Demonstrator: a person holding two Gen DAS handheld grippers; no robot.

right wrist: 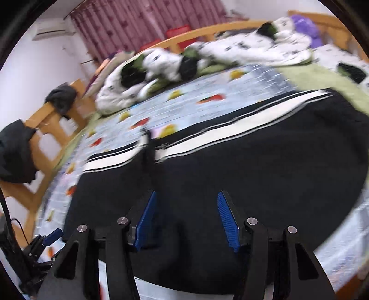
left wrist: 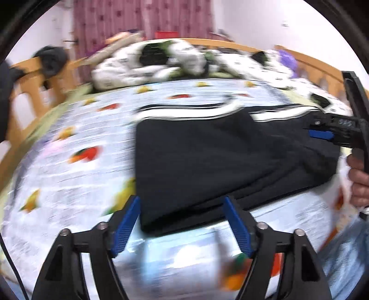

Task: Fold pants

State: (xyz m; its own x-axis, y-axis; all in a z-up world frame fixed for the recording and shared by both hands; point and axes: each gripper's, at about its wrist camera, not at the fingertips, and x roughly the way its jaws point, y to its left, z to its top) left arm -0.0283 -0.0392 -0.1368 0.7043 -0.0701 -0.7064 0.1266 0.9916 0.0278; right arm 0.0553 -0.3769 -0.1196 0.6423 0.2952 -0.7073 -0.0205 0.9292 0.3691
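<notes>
Black pants (left wrist: 207,161) with white side stripes lie folded on the bed; they fill the middle of the right wrist view (right wrist: 230,166). My left gripper (left wrist: 182,200) is open and empty, its blue pads either side of the pants' near left corner. My right gripper (right wrist: 186,196) is open and empty, just above the black cloth. The right gripper also shows at the right edge of the left wrist view (left wrist: 322,133), over the pants. The left gripper shows at the lower left of the right wrist view (right wrist: 49,237). Both views are motion-blurred.
A patterned sheet (left wrist: 69,175) covers the bed. A rumpled white and black quilt (left wrist: 150,62) lies at the far side. A wooden bed rail (right wrist: 50,129) with dark clothes hung on it (right wrist: 16,157) runs along the left. Pink curtains (left wrist: 143,16) hang behind.
</notes>
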